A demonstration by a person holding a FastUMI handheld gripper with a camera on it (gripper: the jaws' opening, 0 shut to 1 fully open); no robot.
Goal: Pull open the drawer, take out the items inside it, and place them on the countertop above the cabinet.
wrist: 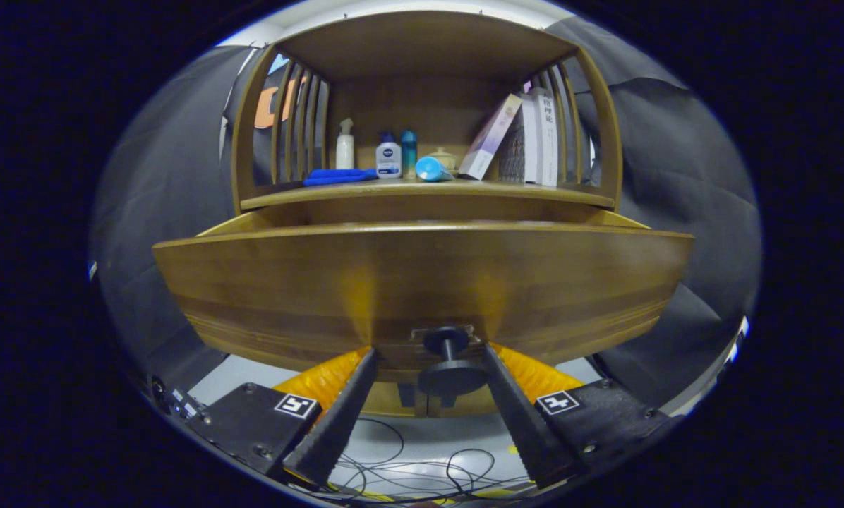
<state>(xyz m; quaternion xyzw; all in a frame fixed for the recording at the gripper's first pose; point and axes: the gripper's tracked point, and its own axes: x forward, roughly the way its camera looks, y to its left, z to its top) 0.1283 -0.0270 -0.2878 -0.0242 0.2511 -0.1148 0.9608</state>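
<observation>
The wooden drawer [422, 282] stands pulled out toward me, and its front panel hides whatever lies inside. A black round knob [452, 374] sticks out low on that panel. My gripper [429, 351] is open, with one finger on each side of the knob. The right finger [507, 395] is close against the knob's rim, and the left finger [348, 402] stands a little apart from it. Above the drawer runs the cabinet's countertop [507, 190], under a wooden hutch.
On the countertop sit a blue cloth [339, 176], a white pump bottle [345, 146], a white and blue lotion bottle [388, 156], a lying blue tube [430, 169] and leaning books [528, 137]. Cables [422, 466] trail on the floor below.
</observation>
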